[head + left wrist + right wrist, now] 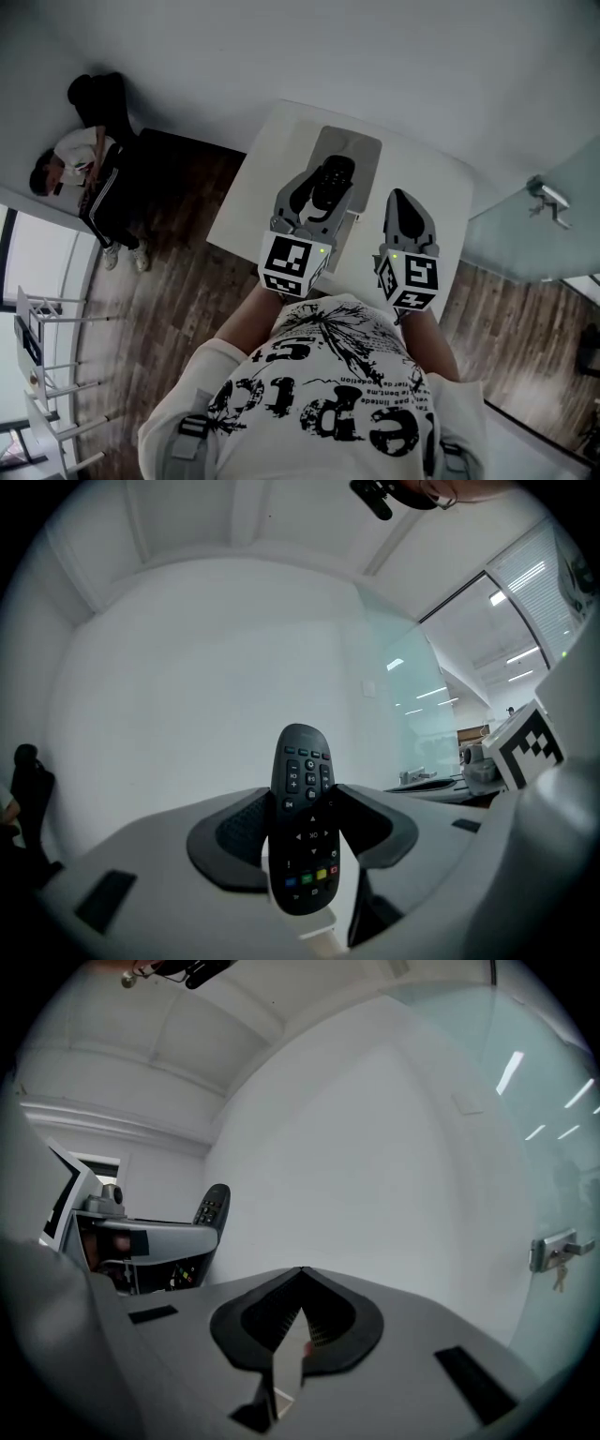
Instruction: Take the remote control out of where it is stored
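A black remote control (305, 832) with coloured buttons stands upright between the pads of my left gripper (302, 827), which is shut on its lower half. In the head view the remote (330, 183) and the left gripper (323, 189) hang over a grey tray (364, 150) on a white table (272, 141). My right gripper (399, 199) is just to the right, over the table, with its jaws shut and nothing between them (302, 1283). The right gripper view also catches the remote (213, 1206) sticking up from the left gripper (141, 1241).
A person (80, 159) sits against the wall at the far left, on dark wood flooring. A glass partition with a metal door handle (548, 197) stands to the right of the table. White walls rise behind the table.
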Available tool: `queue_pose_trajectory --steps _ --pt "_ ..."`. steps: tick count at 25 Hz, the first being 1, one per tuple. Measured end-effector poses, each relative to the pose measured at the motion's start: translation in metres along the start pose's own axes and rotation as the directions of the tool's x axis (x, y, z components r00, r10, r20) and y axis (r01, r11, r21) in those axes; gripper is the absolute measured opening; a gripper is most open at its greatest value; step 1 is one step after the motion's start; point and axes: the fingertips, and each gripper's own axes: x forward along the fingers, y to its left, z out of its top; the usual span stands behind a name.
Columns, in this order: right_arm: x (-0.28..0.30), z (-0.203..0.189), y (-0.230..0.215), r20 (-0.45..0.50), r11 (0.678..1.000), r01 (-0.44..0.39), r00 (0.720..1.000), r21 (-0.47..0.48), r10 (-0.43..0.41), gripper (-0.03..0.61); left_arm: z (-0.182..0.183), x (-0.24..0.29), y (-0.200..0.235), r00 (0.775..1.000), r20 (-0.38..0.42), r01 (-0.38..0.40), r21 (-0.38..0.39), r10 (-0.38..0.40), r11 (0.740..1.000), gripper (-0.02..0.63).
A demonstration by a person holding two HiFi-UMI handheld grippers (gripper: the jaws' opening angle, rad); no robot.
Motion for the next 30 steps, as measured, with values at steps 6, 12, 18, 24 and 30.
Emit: queue_pose_trajectory --steps 6,12,18,24,30 --pt "-0.005 0.0 -0.003 -0.001 1.0 0.015 1.0 -0.021 -0.015 0.002 -0.004 0.003 -0.007 1.0 -0.012 0.021 -0.001 -0.021 1.0 0.229" --pt "-0.008 -0.003 -0.006 -0.008 1.0 0.019 1.0 -0.02 -0.019 0.002 -0.008 0.005 -0.011 0.999 -0.022 0.031 -0.008 -0.031 0.999 0.229" --pt "-0.013 -0.005 0.002 -0.007 0.999 -0.006 1.0 -0.034 0.005 0.002 -0.012 0.002 -0.013 0.999 -0.039 0.03 -0.01 -0.031 0.999 0.229" --pt "-0.011 -0.011 0.005 -0.032 1.0 -0.019 0.999 0.015 0.019 0.002 -0.016 0.001 -0.013 0.998 -0.052 0.027 -0.019 -0.028 0.999 0.229" --pt "-0.008 -0.013 0.003 -0.034 1.0 -0.01 0.999 0.012 0.01 0.002 -0.025 0.001 -0.008 0.997 -0.07 0.02 -0.033 -0.023 0.999 0.229"
